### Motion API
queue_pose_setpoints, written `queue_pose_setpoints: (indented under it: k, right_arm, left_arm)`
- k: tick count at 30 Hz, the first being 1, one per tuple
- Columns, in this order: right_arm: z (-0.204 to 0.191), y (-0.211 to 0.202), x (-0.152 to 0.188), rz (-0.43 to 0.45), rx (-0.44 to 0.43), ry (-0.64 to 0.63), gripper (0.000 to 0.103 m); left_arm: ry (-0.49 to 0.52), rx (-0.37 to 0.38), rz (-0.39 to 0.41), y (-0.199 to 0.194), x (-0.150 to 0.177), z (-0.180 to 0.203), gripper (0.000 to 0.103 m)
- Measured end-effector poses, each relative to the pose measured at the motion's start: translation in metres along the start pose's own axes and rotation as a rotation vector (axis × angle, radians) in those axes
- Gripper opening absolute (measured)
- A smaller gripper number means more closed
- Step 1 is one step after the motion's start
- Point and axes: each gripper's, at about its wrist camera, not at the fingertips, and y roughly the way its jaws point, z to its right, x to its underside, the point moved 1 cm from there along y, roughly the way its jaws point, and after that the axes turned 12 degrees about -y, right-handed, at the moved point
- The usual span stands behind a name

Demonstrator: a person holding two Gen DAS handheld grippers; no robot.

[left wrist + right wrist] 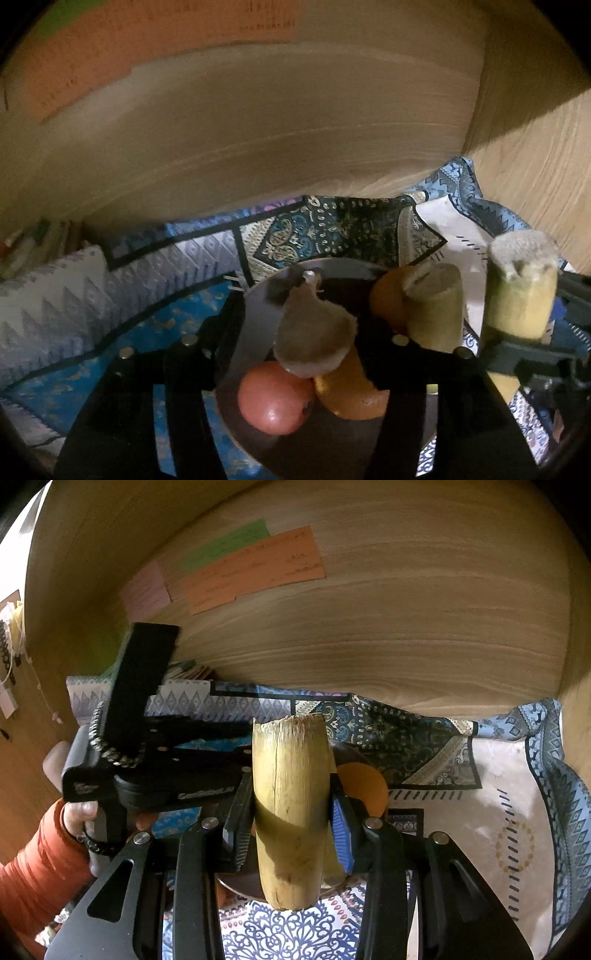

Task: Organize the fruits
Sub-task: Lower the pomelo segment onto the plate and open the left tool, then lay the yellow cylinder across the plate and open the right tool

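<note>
We see a wood-grain back panel (369,635) with orange (255,570), green (225,546) and pink (146,589) paper notes stuck on it; writing too blurred to read. A second wood panel (535,166) meets it at a corner on the right. Lighting is dim and warm.

The surface is covered by a patterned cloth (424,731), blue, black and white patchwork print, rumpled up against the back panel.

On the cloth sits a dark round plate (258,306). In it we make out a red apple (275,397), an orange (351,395) touching it, a second orange (388,299) at the far side, and a cut sugarcane piece (436,306) beside that.

Left gripper (306,332) hangs over the plate, jaws apart, nothing pressed between them; a frayed brownish pad or wrap covers a fingertip, hard to tell.

Right gripper (291,830) is clenched on a yellow-green sugarcane stick (291,805), held upright-ish, cut end up, just above the plate's near edge. In the right wrist view, a hand (74,812) in an orange sleeve (33,864) holds the left tool.
</note>
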Motion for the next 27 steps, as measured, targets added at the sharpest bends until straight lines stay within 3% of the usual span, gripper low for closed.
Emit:
queue_pose_setpoints:
  k: [16, 27]
  right_arm:
    - [-0.031, 0.027, -0.019, -0.065, -0.001, -0.13, 0.034]
    - [-0.063, 0.07, -0.027, -0.123, 0.024, -0.235, 0.034]
  left_arm:
    - [-0.116, -0.034, 0.078, -0.083, 0.054, -0.057, 0.066]
    - [-0.158, -0.051, 0.069, -0.1, 0.089, -0.086, 0.068]
